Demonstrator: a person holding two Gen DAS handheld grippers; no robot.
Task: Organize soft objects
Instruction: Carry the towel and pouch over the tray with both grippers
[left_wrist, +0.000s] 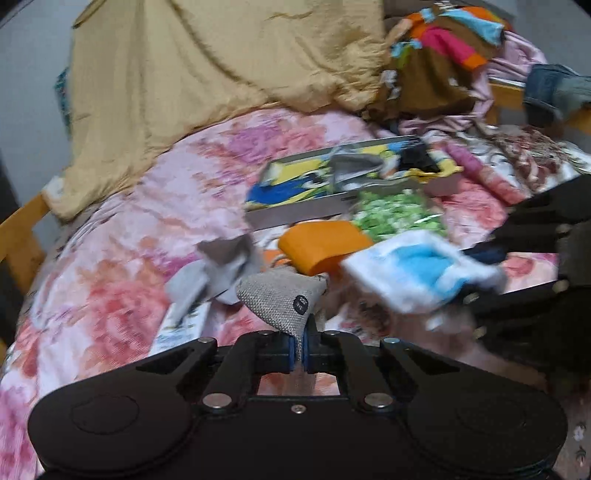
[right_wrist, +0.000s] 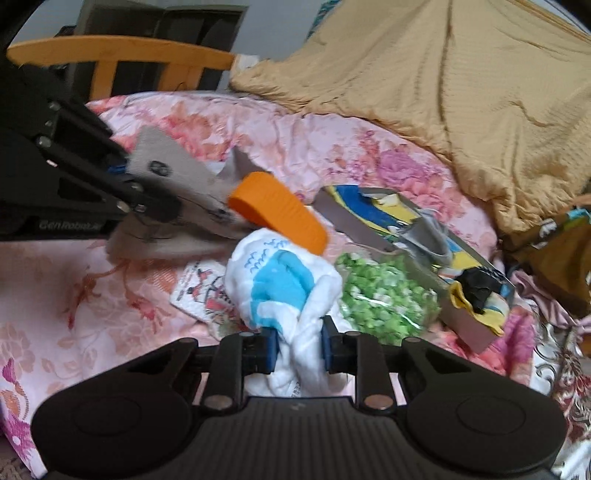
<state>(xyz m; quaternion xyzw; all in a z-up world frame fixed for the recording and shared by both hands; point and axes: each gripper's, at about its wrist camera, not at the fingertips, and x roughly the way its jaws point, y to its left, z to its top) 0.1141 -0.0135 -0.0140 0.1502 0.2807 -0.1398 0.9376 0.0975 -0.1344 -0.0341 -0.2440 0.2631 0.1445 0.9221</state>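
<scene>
My left gripper (left_wrist: 301, 349) is shut on a grey woven cloth pouch (left_wrist: 280, 295) with a dark round patch, held above the floral bedsheet; it also shows in the right wrist view (right_wrist: 166, 173). My right gripper (right_wrist: 297, 349) is shut on a white and blue sock (right_wrist: 280, 284), which also shows in the left wrist view (left_wrist: 417, 273). An orange band (left_wrist: 321, 245) lies between them. A grey sock (left_wrist: 218, 269) lies left of the pouch. A shallow box (left_wrist: 295, 212) with a cartoon print holds a grey item and a black item.
A green and white patterned bag (right_wrist: 384, 295) lies by the box. A tan blanket (left_wrist: 203, 81) covers the far bed. A pile of colourful clothes (left_wrist: 443, 55) sits at the far right. A printed card (right_wrist: 203, 291) lies on the sheet. Wooden bed rails (right_wrist: 118, 55) edge the bed.
</scene>
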